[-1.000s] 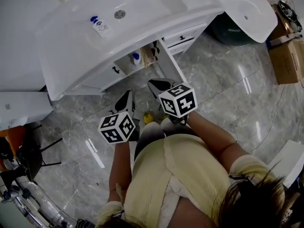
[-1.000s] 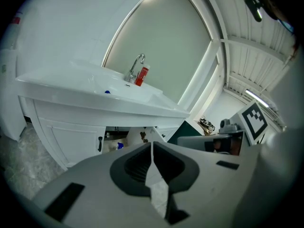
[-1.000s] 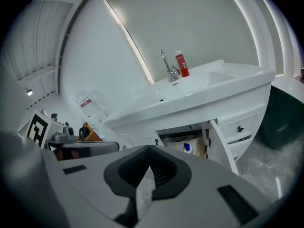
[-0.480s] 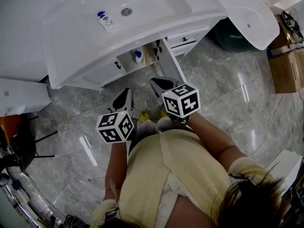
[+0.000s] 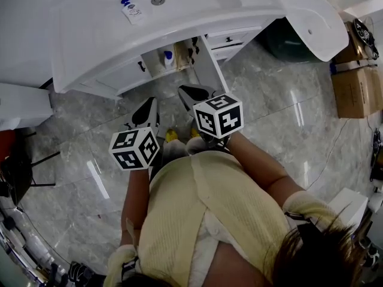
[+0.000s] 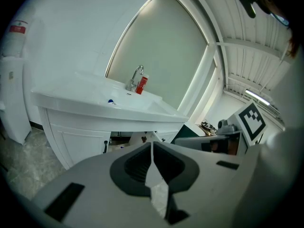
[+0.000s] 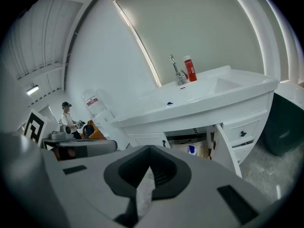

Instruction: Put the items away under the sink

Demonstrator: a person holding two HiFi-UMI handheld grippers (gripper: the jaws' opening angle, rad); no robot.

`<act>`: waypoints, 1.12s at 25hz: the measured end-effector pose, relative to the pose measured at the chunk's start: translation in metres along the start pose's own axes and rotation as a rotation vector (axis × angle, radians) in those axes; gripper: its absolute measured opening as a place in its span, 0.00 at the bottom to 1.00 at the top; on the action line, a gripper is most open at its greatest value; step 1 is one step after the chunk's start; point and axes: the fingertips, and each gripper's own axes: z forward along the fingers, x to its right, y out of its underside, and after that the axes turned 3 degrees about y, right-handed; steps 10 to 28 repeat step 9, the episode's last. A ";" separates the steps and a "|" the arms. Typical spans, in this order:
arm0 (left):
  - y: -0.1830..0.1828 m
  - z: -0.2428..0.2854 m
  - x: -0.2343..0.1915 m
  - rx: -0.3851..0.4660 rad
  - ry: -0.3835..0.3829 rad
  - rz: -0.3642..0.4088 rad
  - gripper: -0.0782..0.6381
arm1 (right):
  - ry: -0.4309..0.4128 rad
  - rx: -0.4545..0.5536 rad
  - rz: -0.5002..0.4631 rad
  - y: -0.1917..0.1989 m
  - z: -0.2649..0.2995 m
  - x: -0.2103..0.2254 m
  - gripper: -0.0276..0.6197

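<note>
1. Higher in the head view than a second ago, the sink has slid toward the top edge and both grippers have drifted left. I judge the person is shifting stance in front of it, not reaching in.
2. Left gripper, in front of the sink and just left of its open cupboard: its own view shows the jaws pressed tip to tip with nothing between them.
3. On the sink's deck, left of the drain, sits a white blue-capped bottle. At the back, beside the tap, stands a red bottle. I take both to be items not yet put away.
4. Under the sink, the cupboard is open, its door swung out on the right. A second blue-capped bottle and a brownish item beside it already sit inside.
5. Right gripper, in front of that door: jaws closed together, holding nothing.
6. With both grippers empty and clear of the sink, I read this as a pause between loads; the next pick would likely come from the deck.
</note>
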 end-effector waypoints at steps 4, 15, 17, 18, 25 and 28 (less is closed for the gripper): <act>0.004 -0.004 -0.005 -0.005 -0.006 -0.002 0.18 | 0.002 -0.005 -0.003 0.004 0.004 -0.003 0.08; 0.006 -0.008 -0.014 -0.010 -0.017 -0.005 0.18 | 0.011 -0.013 0.000 0.010 0.010 -0.003 0.08; 0.006 -0.008 -0.014 -0.010 -0.017 -0.005 0.18 | 0.011 -0.013 0.000 0.010 0.010 -0.003 0.08; 0.006 -0.008 -0.014 -0.010 -0.017 -0.005 0.18 | 0.011 -0.013 0.000 0.010 0.010 -0.003 0.08; 0.006 -0.008 -0.014 -0.010 -0.017 -0.005 0.18 | 0.011 -0.013 0.000 0.010 0.010 -0.003 0.08; 0.006 -0.008 -0.014 -0.010 -0.017 -0.005 0.18 | 0.011 -0.013 0.000 0.010 0.010 -0.003 0.08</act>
